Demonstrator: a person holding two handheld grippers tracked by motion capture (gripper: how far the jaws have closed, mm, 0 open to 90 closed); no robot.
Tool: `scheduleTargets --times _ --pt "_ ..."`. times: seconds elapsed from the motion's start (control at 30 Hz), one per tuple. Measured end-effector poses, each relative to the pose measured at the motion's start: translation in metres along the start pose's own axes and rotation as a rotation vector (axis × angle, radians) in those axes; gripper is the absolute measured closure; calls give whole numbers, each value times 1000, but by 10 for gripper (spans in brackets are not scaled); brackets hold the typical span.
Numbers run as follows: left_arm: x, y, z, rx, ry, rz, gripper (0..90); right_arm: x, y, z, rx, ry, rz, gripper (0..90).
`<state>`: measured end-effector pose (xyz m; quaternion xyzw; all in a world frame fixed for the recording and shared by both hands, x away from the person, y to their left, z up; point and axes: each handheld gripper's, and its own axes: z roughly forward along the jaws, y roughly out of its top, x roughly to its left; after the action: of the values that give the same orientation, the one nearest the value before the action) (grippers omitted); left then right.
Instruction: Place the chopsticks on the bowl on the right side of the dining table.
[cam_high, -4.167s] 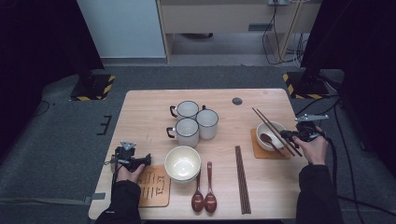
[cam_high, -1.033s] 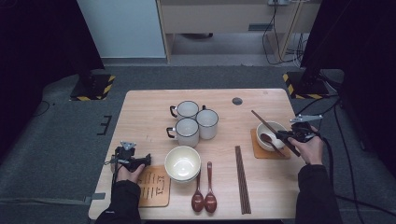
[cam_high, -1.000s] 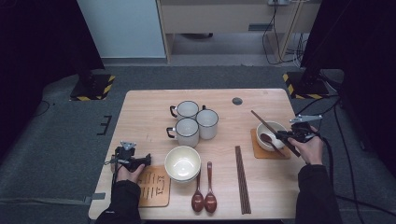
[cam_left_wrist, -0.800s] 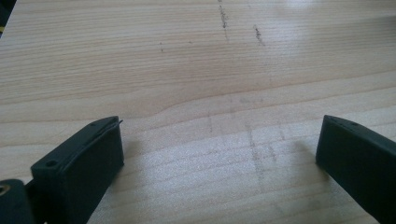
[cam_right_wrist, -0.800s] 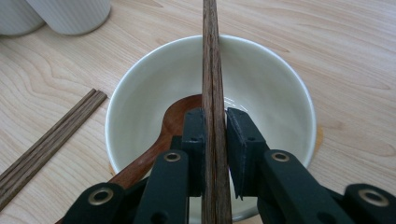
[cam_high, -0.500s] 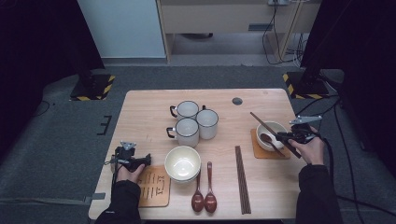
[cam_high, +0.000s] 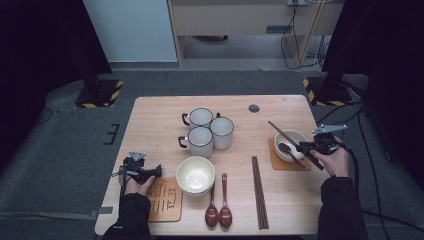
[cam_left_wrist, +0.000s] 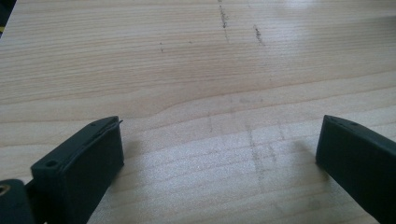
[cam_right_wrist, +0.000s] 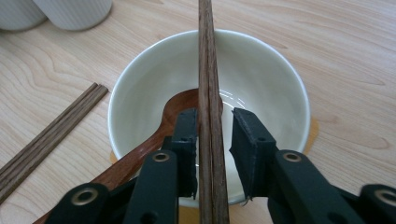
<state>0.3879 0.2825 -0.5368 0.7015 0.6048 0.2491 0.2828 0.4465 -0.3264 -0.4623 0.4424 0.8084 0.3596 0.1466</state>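
From the high view, my right gripper (cam_high: 311, 148) is just beside the small bowl (cam_high: 291, 139) at its right side, and the pair of chopsticks (cam_high: 282, 134) lies across the rim of this bowl. The bowl stands on a coaster (cam_high: 274, 161) with a wooden spoon (cam_high: 287, 149) inside. My left gripper (cam_high: 156, 172) rests well apart from the bowl, at the left edge of the table (cam_high: 160, 122).

In the left gripper view, the jaws stand wide over bare wood with nothing between them.

In the right gripper view, the chopsticks (cam_right_wrist: 208, 93) are between the jaws; these have just been opening, and a gap shows at one side. I judge the placing on the bowl (cam_right_wrist: 261, 70) is nearly done; it remains to let go fully and draw back.
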Motion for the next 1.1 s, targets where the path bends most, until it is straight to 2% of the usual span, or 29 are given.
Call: scheduleTargets --times 0.2,0.47,0.8,1.1 --pt "0 0 0 0 0 0 0 1 1 -7 -29 2 6 677" --pt "0 0 0 0 0 0 0 10 4 -19 -84 -13 28 693" --pt "0 0 0 -2 0 -3 0 17 -3 -34 -104 -39 33 774" --pt "0 0 0 0 0 0 0 22 -16 -46 -108 -61 49 801"
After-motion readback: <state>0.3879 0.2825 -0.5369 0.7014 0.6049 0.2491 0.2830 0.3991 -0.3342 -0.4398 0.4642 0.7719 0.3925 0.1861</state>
